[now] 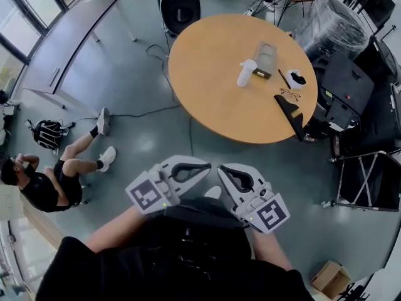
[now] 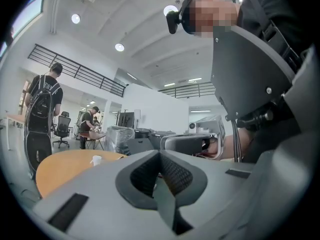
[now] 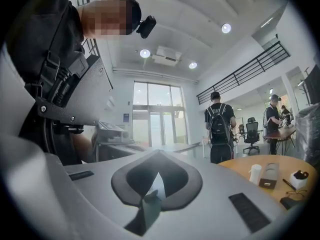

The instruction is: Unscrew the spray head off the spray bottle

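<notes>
The white spray bottle lies on the round wooden table, well ahead of both grippers. It appears small in the left gripper view and in the right gripper view. Held close to my chest, my left gripper and right gripper point towards each other. Both are shut with nothing in them. The left gripper's closed jaws fill the bottom of its view, with the right gripper opposite. The right gripper's closed jaws look the same.
On the table lie a grey box, glasses, a black cloth and a small black-and-white item. A person sits on the floor beside a backpack. Black cases stand right; a chair stands behind.
</notes>
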The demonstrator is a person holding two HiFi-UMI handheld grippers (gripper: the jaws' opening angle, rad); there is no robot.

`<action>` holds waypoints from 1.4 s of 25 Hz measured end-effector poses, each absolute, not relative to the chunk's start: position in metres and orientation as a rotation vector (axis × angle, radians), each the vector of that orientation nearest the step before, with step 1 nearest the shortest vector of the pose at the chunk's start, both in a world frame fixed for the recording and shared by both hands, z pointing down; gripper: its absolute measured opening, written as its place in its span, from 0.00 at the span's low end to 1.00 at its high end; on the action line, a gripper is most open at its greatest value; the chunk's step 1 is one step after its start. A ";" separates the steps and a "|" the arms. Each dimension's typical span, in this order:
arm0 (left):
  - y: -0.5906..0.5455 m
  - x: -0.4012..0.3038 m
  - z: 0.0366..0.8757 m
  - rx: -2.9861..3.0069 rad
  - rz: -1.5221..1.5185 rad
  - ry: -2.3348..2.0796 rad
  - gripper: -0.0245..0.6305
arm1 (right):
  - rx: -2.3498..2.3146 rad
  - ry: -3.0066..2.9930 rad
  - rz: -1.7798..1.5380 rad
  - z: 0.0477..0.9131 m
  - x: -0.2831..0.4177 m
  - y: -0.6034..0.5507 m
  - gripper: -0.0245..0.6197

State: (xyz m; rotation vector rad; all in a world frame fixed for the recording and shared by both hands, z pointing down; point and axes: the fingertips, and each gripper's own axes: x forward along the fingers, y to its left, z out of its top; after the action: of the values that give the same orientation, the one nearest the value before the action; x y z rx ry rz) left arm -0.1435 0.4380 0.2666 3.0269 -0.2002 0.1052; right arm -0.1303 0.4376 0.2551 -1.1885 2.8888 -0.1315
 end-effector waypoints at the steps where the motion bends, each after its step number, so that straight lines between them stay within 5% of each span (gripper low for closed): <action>1: 0.435 -0.133 0.268 3.026 0.113 -0.221 0.04 | -1.173 2.890 -0.130 0.255 -0.120 0.434 0.04; 17: 0.385 -0.070 0.287 3.017 0.160 -0.327 0.04 | -1.075 2.903 -0.182 0.278 -0.056 0.386 0.04; 35: 0.170 -0.130 0.289 3.081 0.137 -0.060 0.04 | -1.406 2.796 -0.147 0.273 -0.111 0.173 0.04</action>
State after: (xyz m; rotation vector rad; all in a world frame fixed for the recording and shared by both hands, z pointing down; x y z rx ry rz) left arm -0.1303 0.1699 0.2887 3.0809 -0.0600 0.1373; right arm -0.1110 0.1733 0.2726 -1.4057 2.7963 -0.1473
